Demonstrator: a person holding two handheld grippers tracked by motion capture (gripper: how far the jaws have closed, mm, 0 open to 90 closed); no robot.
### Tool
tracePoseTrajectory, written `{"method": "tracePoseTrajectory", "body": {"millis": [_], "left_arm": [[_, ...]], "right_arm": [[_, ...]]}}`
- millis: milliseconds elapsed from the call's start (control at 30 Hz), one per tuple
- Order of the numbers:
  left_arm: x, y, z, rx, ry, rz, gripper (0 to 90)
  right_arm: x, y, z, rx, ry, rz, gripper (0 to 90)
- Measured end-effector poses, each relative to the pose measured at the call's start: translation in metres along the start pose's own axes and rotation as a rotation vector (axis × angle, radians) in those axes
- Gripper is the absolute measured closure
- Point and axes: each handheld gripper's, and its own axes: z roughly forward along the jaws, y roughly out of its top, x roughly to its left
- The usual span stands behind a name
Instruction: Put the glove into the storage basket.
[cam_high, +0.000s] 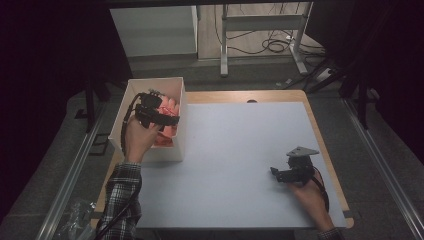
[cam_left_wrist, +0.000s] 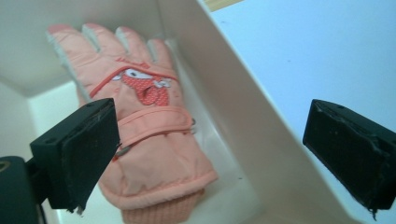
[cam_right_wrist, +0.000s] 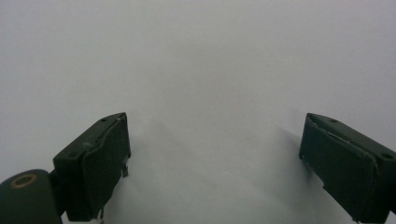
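1. At the lower right of the high view, our right gripper (cam_high: 292, 172) rests low over the white table (cam_high: 240, 150), well apart from the work; its own view shows its jaws spread wide over bare surface, holding nothing. We judge it best left parked there.
2. In the left gripper view, our left gripper (cam_left_wrist: 210, 154) has its jaws wide open and empty, one pad (cam_left_wrist: 88, 154) over the glove's cuff side, the other over the box wall (cam_left_wrist: 243, 107).
3. The salmon-pink ski glove (cam_left_wrist: 149, 135) lies flat inside the white box (cam_high: 180, 100) at the upper left of the high view, fingers pointing away.
4. We should shift deeper into the box so both pads clear the wall, then descend and pinch across the strap.
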Motion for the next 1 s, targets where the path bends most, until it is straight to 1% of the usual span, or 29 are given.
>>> {"method": "tracePoseTrajectory", "body": {"millis": [167,233,400,467,500,533,667,800,1000], "left_arm": [[-0.010,0.001,-0.004,-0.020,-0.038,0.019,4.1],[-0.015,0.001,-0.005,-0.025,-0.046,0.032,4.1],[-0.029,0.002,-0.008,-0.031,-0.070,0.071,4.1],[-0.034,0.002,-0.008,-0.033,-0.081,0.074,3.9],[-0.039,0.002,-0.008,-0.039,-0.097,0.076,3.9],[-0.039,0.002,-0.008,-0.039,-0.097,0.076,3.1],[-0.050,0.002,-0.008,-0.046,-0.114,0.097,2.5],[-0.062,0.001,-0.006,-0.046,-0.123,0.132,1.4],[-0.080,-0.003,-0.003,-0.058,-0.173,0.161,1.0]], "right_arm": [[0.000,0.000,0.000,0.000,0.000,0.000,9.0],[0.000,0.000,0.000,0.000,0.000,-0.001,9.0],[0.000,0.000,0.000,0.000,0.000,0.000,9.0],[0.000,0.000,0.000,-0.001,0.001,0.000,9.0],[0.000,0.000,0.000,0.000,0.000,0.001,9.0],[0.000,0.000,0.000,0.000,0.000,0.001,9.0],[0.000,0.000,0.000,-0.001,0.000,0.000,9.0],[0.000,0.000,0.000,0.001,0.000,-0.001,9.0],[0.000,0.000,0.000,0.001,0.000,-0.001,9.0]]}}
